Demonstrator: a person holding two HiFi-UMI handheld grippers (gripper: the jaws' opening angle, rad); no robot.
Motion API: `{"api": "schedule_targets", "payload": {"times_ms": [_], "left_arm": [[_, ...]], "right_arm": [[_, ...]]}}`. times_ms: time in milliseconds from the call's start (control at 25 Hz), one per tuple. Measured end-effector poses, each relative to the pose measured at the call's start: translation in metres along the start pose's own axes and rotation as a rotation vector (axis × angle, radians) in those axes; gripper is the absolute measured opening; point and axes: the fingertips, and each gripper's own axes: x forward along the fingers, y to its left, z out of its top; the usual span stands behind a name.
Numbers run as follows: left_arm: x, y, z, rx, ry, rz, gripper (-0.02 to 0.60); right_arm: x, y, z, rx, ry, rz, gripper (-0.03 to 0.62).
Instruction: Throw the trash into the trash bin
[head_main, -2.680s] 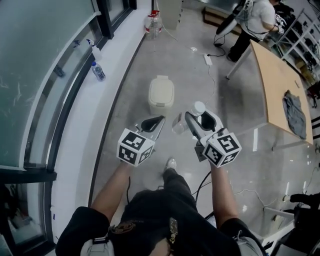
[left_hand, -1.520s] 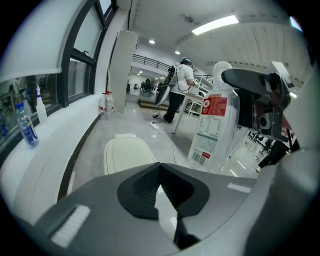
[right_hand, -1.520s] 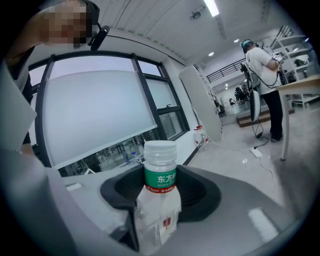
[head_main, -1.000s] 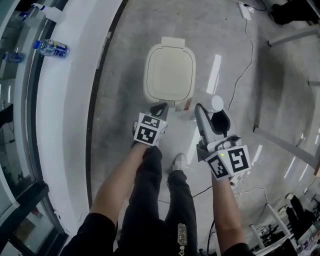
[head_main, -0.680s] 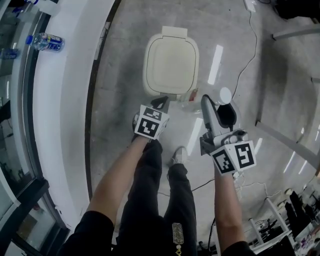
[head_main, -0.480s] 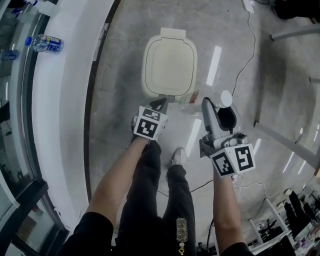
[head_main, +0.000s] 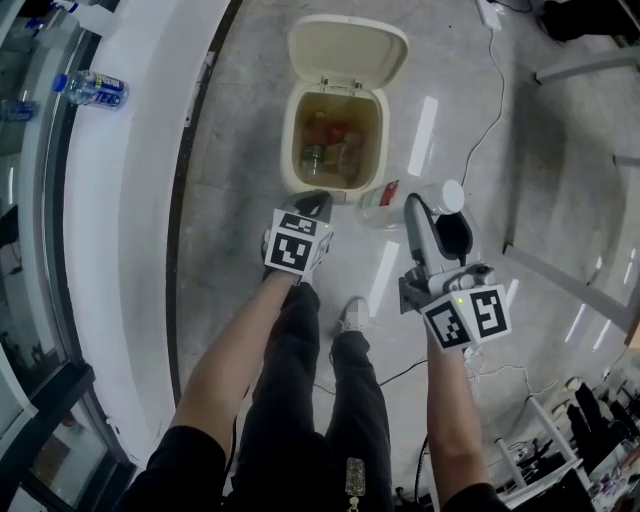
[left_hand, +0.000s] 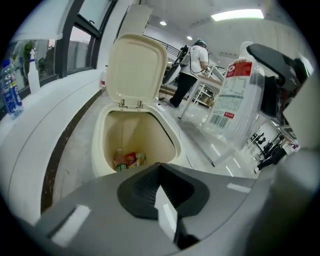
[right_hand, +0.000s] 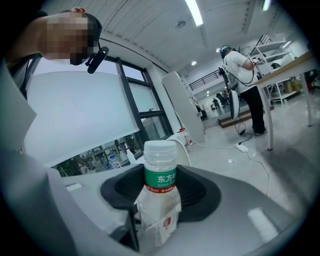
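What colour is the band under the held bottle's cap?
The band is green with white characters; clearest in the right gripper view.

a bottle (head_main: 97, 90) sits on the white ledge (head_main: 130, 200) at 10 o'clock. a power strip (head_main: 489, 14) lies at 1 o'clock, its cable (head_main: 501, 85) trailing over the floor. a person (right_hand: 245, 75) stands by a table (right_hand: 292, 62).

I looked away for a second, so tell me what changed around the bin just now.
The lid of the bin swung up and open, showing rubbish inside. The left gripper stayed at the bin's front edge, and the right gripper kept its hold on the bottle.
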Motion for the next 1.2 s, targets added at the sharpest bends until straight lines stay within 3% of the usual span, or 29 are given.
{"api": "schedule_targets", "payload": {"times_ms": [400, 600, 1000, 1200], "left_arm": [[-0.025, 0.029, 0.05, 0.027, -0.056, -0.037, 0.003], [-0.04, 0.049, 0.058, 0.071, -0.053, -0.041, 0.003], [-0.047, 0.074, 0.058, -0.007, -0.061, -0.022, 0.003], [-0.05, 0.076, 0.051, -0.039, -0.039, -0.009, 0.003]], "right_arm": [[0.056, 0.002, -0.005, -0.011, 0.012, -0.039, 0.198], [0.092, -0.001, -0.03, -0.043, 0.052, -0.029, 0.198], [0.165, -0.011, -0.122, -0.247, 0.342, 0.072, 0.198], [0.191, -0.005, -0.168, -0.379, 0.537, 0.146, 0.198]]}}
